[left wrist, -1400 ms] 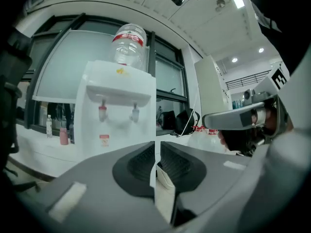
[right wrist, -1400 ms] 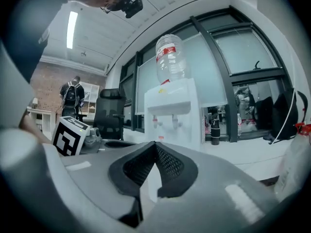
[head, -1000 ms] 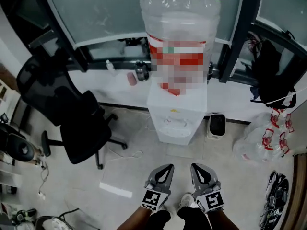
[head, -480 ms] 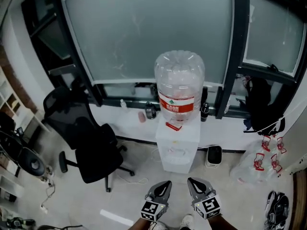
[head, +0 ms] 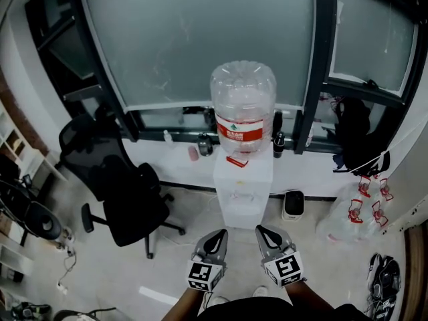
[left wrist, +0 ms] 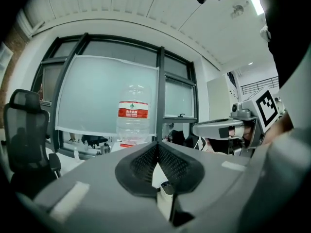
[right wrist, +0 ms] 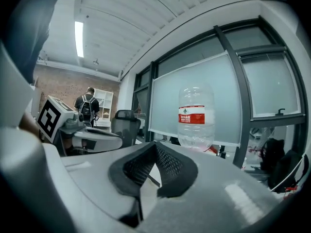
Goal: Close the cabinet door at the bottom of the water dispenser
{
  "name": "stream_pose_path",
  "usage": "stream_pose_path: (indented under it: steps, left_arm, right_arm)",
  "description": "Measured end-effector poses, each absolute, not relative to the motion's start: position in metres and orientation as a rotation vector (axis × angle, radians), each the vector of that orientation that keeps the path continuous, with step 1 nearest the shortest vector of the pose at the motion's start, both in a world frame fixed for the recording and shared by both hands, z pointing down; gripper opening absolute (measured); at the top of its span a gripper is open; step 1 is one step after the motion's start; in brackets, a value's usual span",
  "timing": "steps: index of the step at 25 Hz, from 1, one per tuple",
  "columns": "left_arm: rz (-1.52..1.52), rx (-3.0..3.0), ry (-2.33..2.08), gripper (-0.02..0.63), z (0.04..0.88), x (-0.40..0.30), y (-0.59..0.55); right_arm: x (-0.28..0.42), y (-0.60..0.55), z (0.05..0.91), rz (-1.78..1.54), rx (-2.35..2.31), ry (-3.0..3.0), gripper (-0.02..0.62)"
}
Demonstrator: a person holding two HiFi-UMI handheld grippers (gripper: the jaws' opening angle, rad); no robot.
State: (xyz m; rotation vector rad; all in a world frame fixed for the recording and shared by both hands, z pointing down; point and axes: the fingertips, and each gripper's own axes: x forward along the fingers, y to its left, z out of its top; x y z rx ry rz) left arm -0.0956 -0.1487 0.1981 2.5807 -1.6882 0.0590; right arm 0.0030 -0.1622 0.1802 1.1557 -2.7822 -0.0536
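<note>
The white water dispenser [head: 242, 191] stands against the window sill, with a clear bottle [head: 243, 102] bearing a red label on top. From this steep angle its lower front is a plain white face, and I cannot make out the cabinet door. My left gripper [head: 220, 233] and right gripper [head: 261, 229] are held side by side low in the head view, well short of the dispenser and apart from it. Both are shut and empty. In the left gripper view the left gripper [left wrist: 158, 144] has its jaws touching at the tips, level with the bottle [left wrist: 132, 115]. The right gripper [right wrist: 155, 144] is the same.
A black office chair [head: 124, 192] stands left of the dispenser. A small white and black box [head: 292, 204] sits at its right on the floor, with plastic bags [head: 354, 212] and shoes [head: 384, 279] further right. Dark bags [head: 354, 136] hang by the window. Small bottles line the sill.
The head view has risen and pulled back, so the dispenser looks smaller and farther off. Both grippers have come up together and stayed shut.
</note>
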Motion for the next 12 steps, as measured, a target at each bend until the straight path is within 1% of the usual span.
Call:
stream_pose_path:
  steps: [12]
  left_arm:
    - [-0.081,2.622,-1.650,0.018,0.179,-0.094,-0.132]
  right_arm:
    - [-0.015,-0.154,0.164,-0.125,1.140,-2.815,0.002]
